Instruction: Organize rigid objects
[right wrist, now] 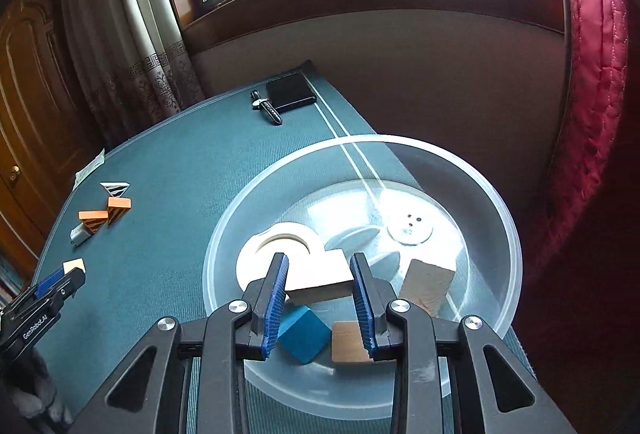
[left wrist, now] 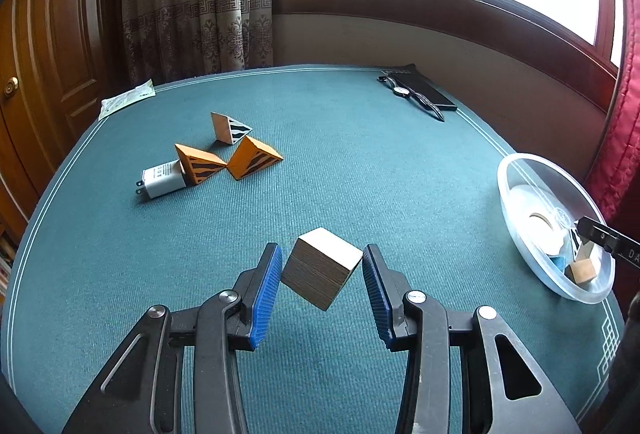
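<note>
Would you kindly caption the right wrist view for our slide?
Right hand-held gripper holds a pale block over the clear bowl of sorted pieces.

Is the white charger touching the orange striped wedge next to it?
Touching. In the left wrist view the white charger lies pressed against the orange striped wedge, with no table visible between them.

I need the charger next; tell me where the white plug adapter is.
The white plug adapter lies on the green table, far left in the left wrist view, touching the nearer orange striped wedge.
</note>
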Demonstrator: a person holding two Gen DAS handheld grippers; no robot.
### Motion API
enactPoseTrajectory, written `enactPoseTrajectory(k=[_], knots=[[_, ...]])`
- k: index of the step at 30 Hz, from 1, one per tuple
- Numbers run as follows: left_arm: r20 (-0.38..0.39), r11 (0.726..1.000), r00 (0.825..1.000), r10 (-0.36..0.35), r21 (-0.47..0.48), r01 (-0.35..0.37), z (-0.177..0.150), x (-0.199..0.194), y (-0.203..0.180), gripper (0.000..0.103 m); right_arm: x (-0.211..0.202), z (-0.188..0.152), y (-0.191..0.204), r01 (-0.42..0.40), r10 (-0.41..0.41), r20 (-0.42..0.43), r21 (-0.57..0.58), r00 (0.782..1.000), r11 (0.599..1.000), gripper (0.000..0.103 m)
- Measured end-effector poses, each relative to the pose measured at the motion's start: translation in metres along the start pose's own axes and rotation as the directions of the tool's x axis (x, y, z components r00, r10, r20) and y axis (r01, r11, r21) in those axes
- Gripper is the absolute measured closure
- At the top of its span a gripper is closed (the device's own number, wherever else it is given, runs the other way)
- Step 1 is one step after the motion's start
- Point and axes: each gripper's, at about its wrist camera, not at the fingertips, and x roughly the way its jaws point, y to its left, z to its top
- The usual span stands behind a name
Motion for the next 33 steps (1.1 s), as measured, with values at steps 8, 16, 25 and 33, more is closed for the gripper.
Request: enactPoseTrajectory(k=[8,16,25,33], knots=[[-0.007,0.999,0.999,-0.049,0.022,0.049,0.007,-0.002,-0.020,0.060,-0.001,-0.001,-0.015,0.013,-0.014,0.020,0.030,1.000,0.999,0.065],[-0.023,0.985,0.988,-0.150,0.077,0.152,0.015,-0.004,-0.059,0.060,-0.003,0.000,-0.029,0.029,-0.031,0.042,0.057,0.999,0.998,0.065],[-0.050,0.959,0.971,-0.235,0.154,0.240,0.020,-0.005,-0.103,0.060,-0.004,0.000,-0.038,0.038,-0.043,0.061,0.071,0.997,0.997,0.065],[-0.041,0.939,0.958,-0.283,0.191,0.286,0.032,-0.011,-0.129,0.060,-0.009,0.000,-0.051,0.067,-0.078,0.096,0.107,0.992,0.992,0.059]])
